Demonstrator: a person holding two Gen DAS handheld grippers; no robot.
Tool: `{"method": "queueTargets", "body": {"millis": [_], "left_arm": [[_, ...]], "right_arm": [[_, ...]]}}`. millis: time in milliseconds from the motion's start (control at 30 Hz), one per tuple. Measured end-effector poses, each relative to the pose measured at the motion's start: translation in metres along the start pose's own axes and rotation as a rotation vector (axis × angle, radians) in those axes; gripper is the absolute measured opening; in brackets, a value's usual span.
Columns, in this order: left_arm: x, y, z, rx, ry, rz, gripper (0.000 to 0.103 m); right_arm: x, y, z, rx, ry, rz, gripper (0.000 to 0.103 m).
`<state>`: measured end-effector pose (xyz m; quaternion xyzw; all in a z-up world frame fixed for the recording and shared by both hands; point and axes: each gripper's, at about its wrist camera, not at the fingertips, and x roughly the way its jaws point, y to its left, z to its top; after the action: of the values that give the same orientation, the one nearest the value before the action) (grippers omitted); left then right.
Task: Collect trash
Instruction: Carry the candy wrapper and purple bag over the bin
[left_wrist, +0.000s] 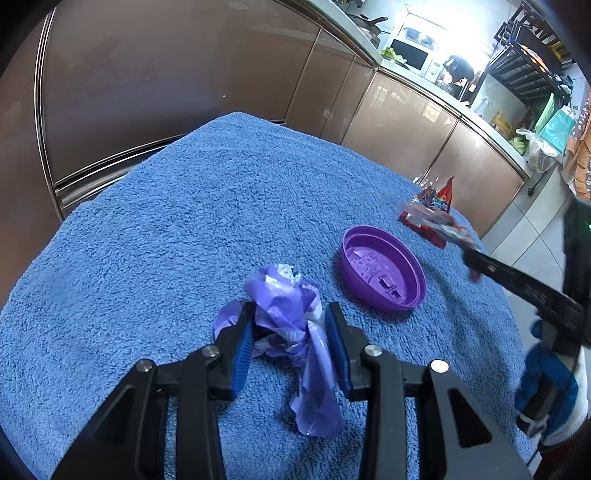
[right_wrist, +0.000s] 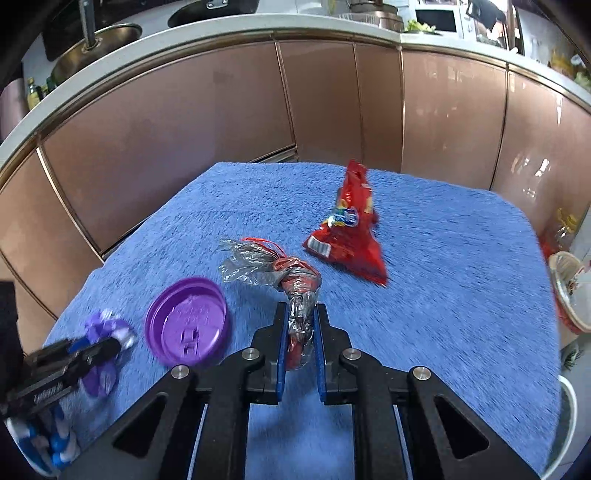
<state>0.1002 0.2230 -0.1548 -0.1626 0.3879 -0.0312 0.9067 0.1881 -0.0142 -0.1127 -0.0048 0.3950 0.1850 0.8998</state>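
Both claws grab trash on the blue towel (left_wrist: 184, 221).
My left claw (left_wrist: 290, 325) squeezes the purple wrapper (left_wrist: 291, 317); my right claw (right_wrist: 301, 325) pinches the clear-and-red wrapper (right_wrist: 291, 280) beside the purple lid (right_wrist: 186, 326).

A thick blue terry towel (left_wrist: 184, 229), looped and matt, was spread over the tabletop. The purple lid (left_wrist: 382, 271) was seen to be smooth moulded plastic with a soft sheen. The purple wrapper (left_wrist: 295, 325) was thin crinkled plastic film, slightly glossy, and the clear-and-red wrapper (right_wrist: 291, 280) was crumpled, shiny cellophane-like film. The red snack bag (right_wrist: 351, 229) was made of glossy printed foil. The left claw (left_wrist: 290, 343) and right claw (right_wrist: 300, 332) were built of matt black plastic with ribbed blue pads and bright metal pivot pins. The cabinet doors (right_wrist: 184, 122) were finished in a glossy copper-pink laminate.
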Motion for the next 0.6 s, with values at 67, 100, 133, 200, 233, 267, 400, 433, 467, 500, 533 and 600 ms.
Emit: {"method": "queueTargets", "body": {"millis": [67, 100, 133, 200, 233, 267, 400, 433, 467, 500, 533, 600], "left_arm": [[-0.002, -0.001, -0.001, 0.002, -0.007, 0.000, 0.035], [-0.003, -0.002, -0.001, 0.005, -0.010, 0.007, 0.034], [-0.003, -0.003, -0.002, 0.009, -0.013, 0.016, 0.034], [-0.006, -0.005, -0.003, 0.017, -0.022, 0.031, 0.034], [-0.007, -0.006, -0.003, 0.022, -0.027, 0.039, 0.034], [-0.008, -0.008, -0.003, 0.032, -0.033, 0.053, 0.034], [-0.016, -0.013, -0.004, 0.054, -0.052, 0.089, 0.034], [-0.019, -0.014, -0.004, 0.051, -0.058, 0.091, 0.034], [-0.023, -0.014, -0.003, 0.049, -0.063, 0.088, 0.034], [-0.027, -0.017, -0.002, 0.049, -0.071, 0.088, 0.034], [-0.030, -0.017, -0.001, 0.053, -0.079, 0.087, 0.034], [-0.038, -0.021, -0.001, 0.060, -0.092, 0.087, 0.034]], "right_arm": [[-0.014, -0.002, -0.007, 0.006, -0.005, -0.002, 0.013], [-0.021, -0.004, -0.011, 0.012, -0.009, -0.002, 0.013], [-0.027, -0.006, -0.014, 0.015, -0.013, -0.003, 0.013], [-0.045, -0.013, -0.024, 0.026, -0.023, -0.010, 0.013], [-0.049, -0.014, -0.025, 0.032, -0.027, -0.013, 0.013], [-0.055, -0.016, -0.028, 0.038, -0.033, -0.017, 0.013], [-0.086, -0.027, -0.040, 0.063, -0.063, -0.041, 0.013], [-0.095, -0.032, -0.043, 0.070, -0.072, -0.048, 0.013], [-0.104, -0.036, -0.046, 0.077, -0.082, -0.055, 0.013], [-0.109, -0.038, -0.048, 0.083, -0.088, -0.059, 0.013], [-0.117, -0.043, -0.052, 0.091, -0.097, -0.064, 0.013], [-0.127, -0.048, -0.057, 0.102, -0.110, -0.075, 0.013]]}}
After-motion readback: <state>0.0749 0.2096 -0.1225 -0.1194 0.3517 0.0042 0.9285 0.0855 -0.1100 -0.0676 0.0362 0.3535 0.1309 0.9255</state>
